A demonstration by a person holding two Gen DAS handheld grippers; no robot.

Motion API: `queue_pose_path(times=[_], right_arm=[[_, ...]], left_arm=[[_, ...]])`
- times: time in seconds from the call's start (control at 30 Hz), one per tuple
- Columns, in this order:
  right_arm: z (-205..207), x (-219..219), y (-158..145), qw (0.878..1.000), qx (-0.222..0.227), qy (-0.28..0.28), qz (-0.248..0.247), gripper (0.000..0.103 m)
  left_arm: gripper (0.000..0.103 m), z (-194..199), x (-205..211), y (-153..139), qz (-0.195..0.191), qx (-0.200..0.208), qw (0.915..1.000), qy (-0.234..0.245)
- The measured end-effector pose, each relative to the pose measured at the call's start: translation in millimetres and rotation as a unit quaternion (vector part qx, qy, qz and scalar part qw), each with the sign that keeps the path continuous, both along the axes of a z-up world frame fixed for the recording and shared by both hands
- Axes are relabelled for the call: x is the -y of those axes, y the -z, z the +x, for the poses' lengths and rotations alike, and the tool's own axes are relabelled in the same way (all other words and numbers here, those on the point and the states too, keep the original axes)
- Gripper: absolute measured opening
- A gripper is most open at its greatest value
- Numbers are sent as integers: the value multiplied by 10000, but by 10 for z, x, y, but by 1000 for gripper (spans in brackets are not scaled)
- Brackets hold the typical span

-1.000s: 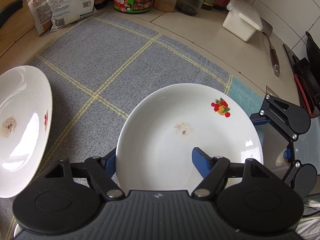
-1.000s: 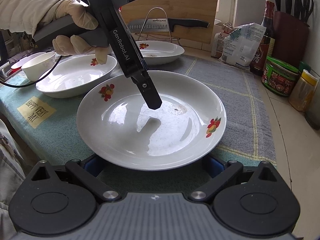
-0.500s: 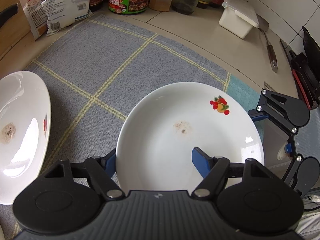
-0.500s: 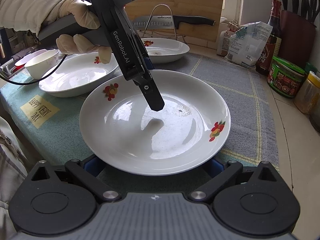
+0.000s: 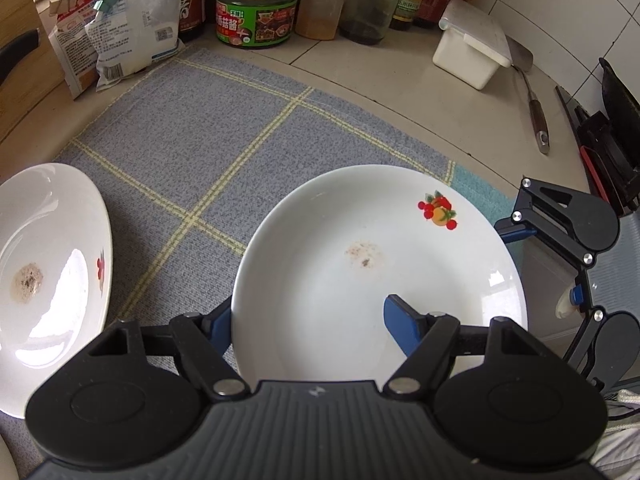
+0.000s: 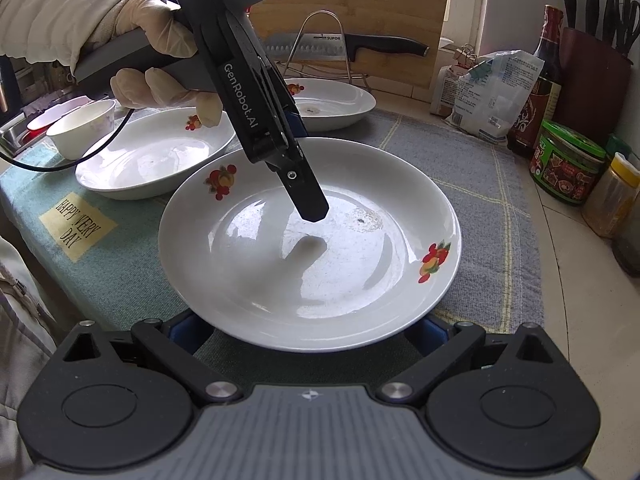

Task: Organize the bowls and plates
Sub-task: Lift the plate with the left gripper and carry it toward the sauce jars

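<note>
A white plate (image 5: 380, 264) (image 6: 312, 248) with fruit prints and a small brown stain lies on the grey checked mat (image 5: 208, 148). My left gripper (image 5: 308, 308) (image 6: 306, 176) stands open astride its rim. One blue pad (image 5: 400, 320) hovers over the plate's inside and the other sits outside the rim. My right gripper (image 6: 310, 330) (image 5: 560, 240) is open wide at the opposite rim, its blue pads tucked partly under the edge. Two more fruit-print plates (image 6: 156, 156) (image 6: 332, 100) and a small white bowl (image 6: 82, 128) stand beyond.
A second stained plate (image 5: 52, 260) lies left of the held-over one. Jars and bottles (image 5: 256, 8), bags (image 5: 120, 28), a white box (image 5: 472, 48) and a spatula (image 5: 536, 112) line the counter's back. A knife on a wire rack (image 6: 344, 44) leans before a wooden board.
</note>
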State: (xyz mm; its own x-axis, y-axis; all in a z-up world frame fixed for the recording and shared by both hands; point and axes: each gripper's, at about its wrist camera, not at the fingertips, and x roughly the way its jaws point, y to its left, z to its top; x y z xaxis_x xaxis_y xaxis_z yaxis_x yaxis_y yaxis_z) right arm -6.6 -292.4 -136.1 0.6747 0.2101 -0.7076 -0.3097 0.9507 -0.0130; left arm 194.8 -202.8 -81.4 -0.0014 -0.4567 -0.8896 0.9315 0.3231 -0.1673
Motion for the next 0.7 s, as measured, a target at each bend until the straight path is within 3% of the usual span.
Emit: queue_pose_path(times=[0.7], right_arm=[[403,416,-124,9992,140,57,-362,101]], left_arm=[[75,431,501,-123,-339,243,9991,-64]])
